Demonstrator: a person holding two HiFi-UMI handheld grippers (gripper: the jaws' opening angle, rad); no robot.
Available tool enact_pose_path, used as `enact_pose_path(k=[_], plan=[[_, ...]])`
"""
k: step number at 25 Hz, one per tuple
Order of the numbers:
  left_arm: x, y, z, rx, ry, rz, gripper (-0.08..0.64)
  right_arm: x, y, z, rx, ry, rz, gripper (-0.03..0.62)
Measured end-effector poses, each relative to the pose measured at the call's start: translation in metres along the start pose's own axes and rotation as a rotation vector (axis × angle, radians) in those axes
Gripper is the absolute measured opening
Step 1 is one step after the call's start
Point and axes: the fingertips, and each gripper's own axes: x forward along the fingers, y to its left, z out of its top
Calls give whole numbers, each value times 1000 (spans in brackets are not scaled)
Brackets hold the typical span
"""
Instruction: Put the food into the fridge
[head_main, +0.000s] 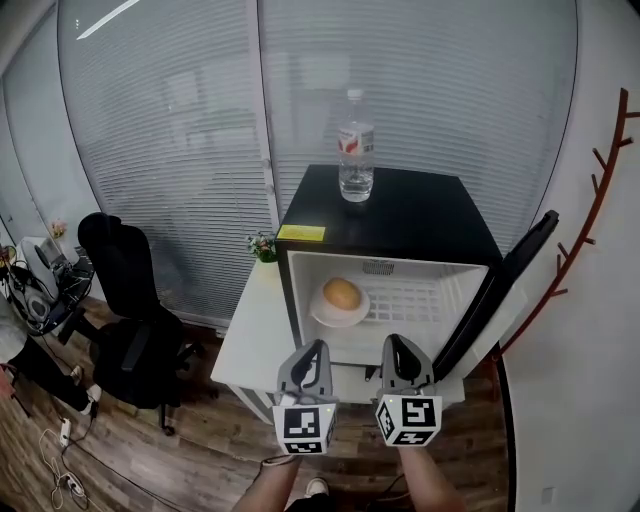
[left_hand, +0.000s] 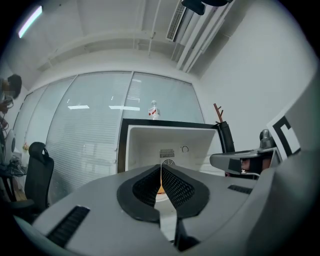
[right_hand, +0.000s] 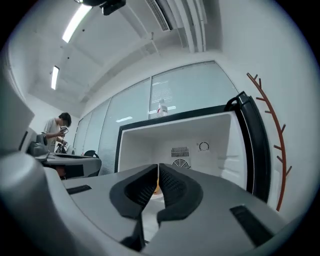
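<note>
A small black fridge (head_main: 400, 215) stands open, its door (head_main: 500, 290) swung out to the right. Inside, on the wire shelf, a white plate (head_main: 338, 314) carries a round golden-brown bun (head_main: 342, 293). Both grippers hover side by side just in front of the opening, pointing into it. My left gripper (head_main: 318, 350) is shut with nothing between its pads. My right gripper (head_main: 395, 345) is also shut and empty. In the left gripper view the left gripper (left_hand: 161, 167) has its tips together before the white interior (left_hand: 150, 137). The right gripper (right_hand: 158, 167) looks the same in the right gripper view, a sliver of bun (right_hand: 157, 189) showing behind.
A clear water bottle (head_main: 355, 150) stands on the fridge top, with a yellow note (head_main: 301, 233) at its front left corner. A white table (head_main: 250, 340) adjoins the fridge's left side. A black office chair (head_main: 130, 300) is further left. A red coat rack (head_main: 590, 200) stands at the right wall.
</note>
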Motion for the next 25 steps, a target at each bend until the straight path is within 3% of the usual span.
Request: enact_pose_path(k=[25], plan=[[-12,-19,10,5,-14,-1,32,-20,-2,10,21,-20,20,25]])
